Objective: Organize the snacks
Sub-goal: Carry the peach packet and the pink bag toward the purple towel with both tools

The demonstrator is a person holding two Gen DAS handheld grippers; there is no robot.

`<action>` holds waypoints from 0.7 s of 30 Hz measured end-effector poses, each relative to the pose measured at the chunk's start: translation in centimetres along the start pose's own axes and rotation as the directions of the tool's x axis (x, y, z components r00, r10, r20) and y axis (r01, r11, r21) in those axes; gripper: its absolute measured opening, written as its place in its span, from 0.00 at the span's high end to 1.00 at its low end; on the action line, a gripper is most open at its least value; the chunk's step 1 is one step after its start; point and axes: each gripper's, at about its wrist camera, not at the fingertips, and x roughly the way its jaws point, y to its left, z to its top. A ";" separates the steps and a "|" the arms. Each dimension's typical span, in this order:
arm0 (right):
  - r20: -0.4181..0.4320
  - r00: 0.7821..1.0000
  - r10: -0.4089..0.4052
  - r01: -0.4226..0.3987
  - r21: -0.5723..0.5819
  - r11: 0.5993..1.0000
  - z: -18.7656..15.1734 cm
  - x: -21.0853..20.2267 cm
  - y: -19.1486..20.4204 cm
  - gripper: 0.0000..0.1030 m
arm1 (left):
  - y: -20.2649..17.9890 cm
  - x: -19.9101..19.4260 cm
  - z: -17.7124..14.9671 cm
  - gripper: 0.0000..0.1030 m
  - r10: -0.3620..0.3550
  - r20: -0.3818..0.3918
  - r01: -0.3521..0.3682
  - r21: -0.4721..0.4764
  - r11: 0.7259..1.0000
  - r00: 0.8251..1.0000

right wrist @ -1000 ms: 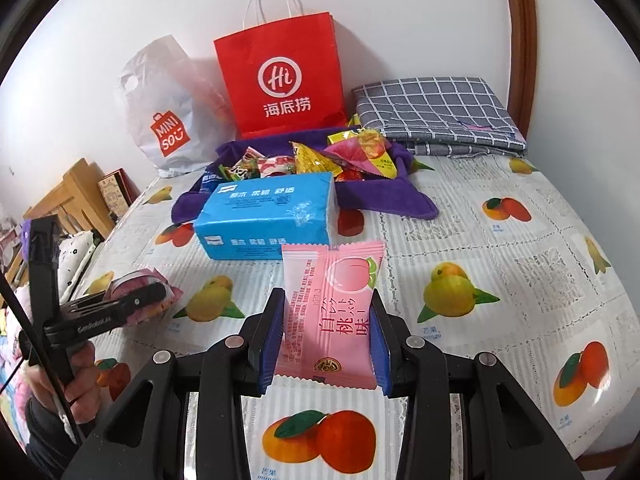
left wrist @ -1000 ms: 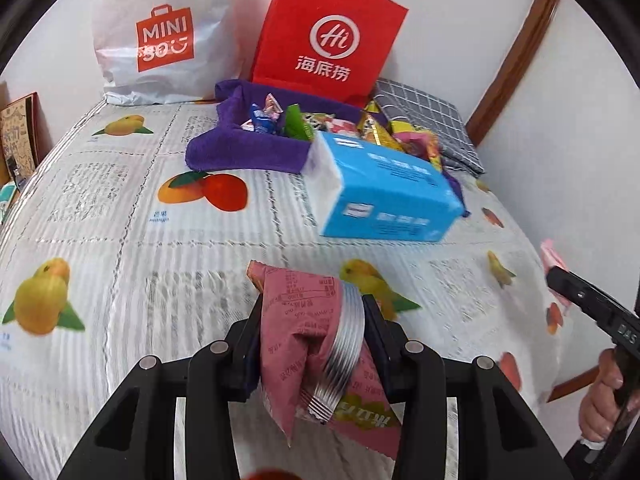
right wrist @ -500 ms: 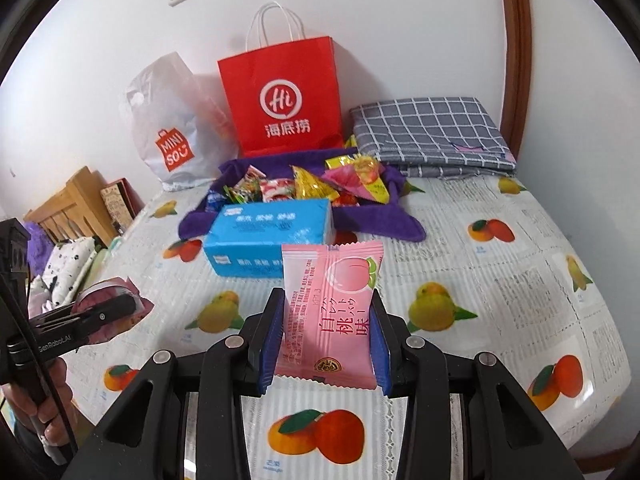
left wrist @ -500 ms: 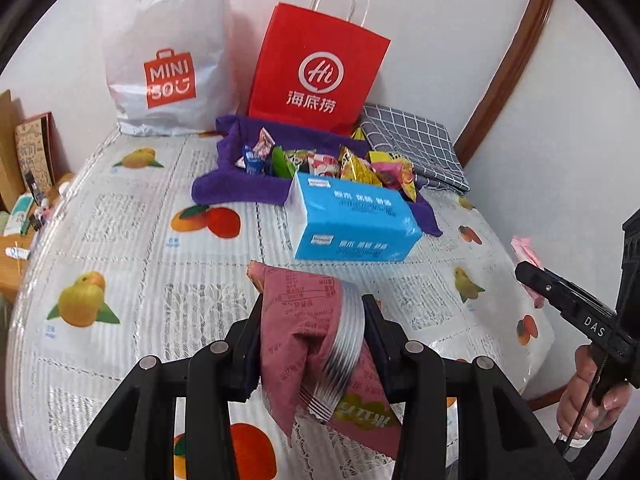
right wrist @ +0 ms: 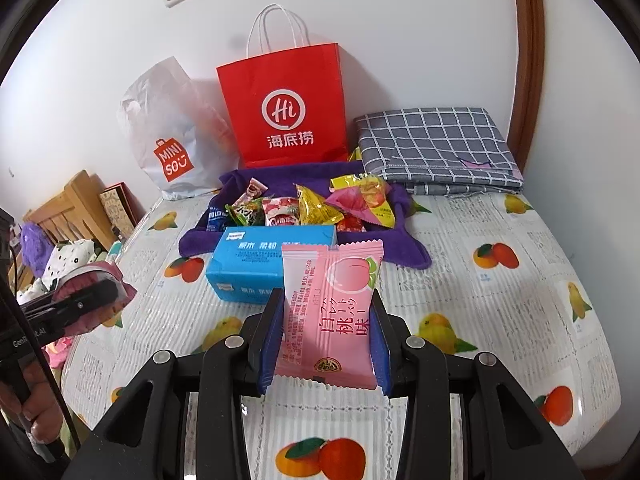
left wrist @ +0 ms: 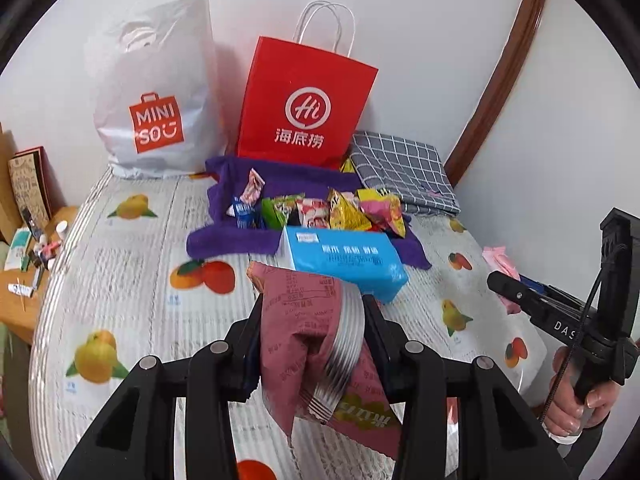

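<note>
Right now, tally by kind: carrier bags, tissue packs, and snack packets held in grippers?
Carrier bags: 2, the white bag and the red bag
Tissue packs: 1, the blue pack
Held snack packets: 2, the maroon packet and the pink packet
Total: 5

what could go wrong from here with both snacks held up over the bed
1. The left gripper pinches the maroon snack pack crumpled and folded, so it may slip or get crushed.
2. The blue tissue box lies right in front of the purple towel, so a low carry could knock it.
3. The pink peach snack in the right gripper is held only by its edges and may twist free.
</note>
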 end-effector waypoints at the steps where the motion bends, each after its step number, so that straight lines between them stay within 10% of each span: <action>1: 0.000 1.000 0.003 -0.003 0.002 1.000 0.3 0.2 0.0 0.62 | 0.0 0.0 0.3 0.60 -0.002 0.001 0.002 0.000 1.000 1.000; 21: 0.071 0.997 -0.029 0.033 -0.056 0.998 6.2 1.6 1.5 0.62 | 0.7 2.0 5.2 0.60 -0.046 0.014 0.046 0.017 0.999 0.999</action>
